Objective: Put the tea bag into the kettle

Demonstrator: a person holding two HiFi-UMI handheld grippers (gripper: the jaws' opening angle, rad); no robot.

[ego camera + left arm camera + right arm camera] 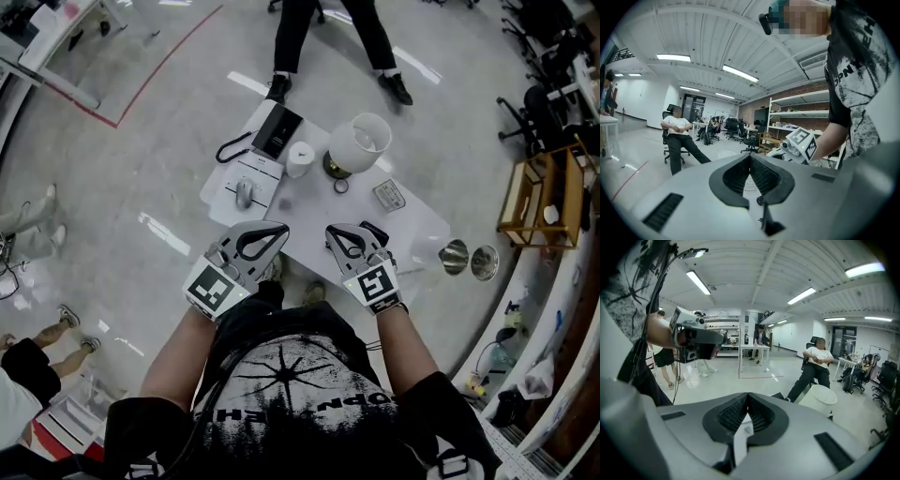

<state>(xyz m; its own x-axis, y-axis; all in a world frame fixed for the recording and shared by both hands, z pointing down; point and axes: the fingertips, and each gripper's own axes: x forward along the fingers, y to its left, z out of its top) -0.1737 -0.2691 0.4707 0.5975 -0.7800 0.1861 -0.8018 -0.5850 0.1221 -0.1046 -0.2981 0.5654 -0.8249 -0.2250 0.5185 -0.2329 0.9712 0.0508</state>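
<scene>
L gripper (279, 230) jaws closed (tips touching) | R gripper (332, 232) jaws closed | tea bag (389, 194) flat, long axis diagonal

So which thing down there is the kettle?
Look at the small white table in the middle of the grey floor. Toward the right of its far edge stands the kettle: the biggest thing on it, a wide white open-topped vessel on a brass-coloured base, beside a much smaller white cylinder.

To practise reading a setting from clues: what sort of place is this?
Probably an open-plan office or lab workspace: rolling office chairs, metal shelving by a brick wall, and red tape on the bare floor.
</scene>
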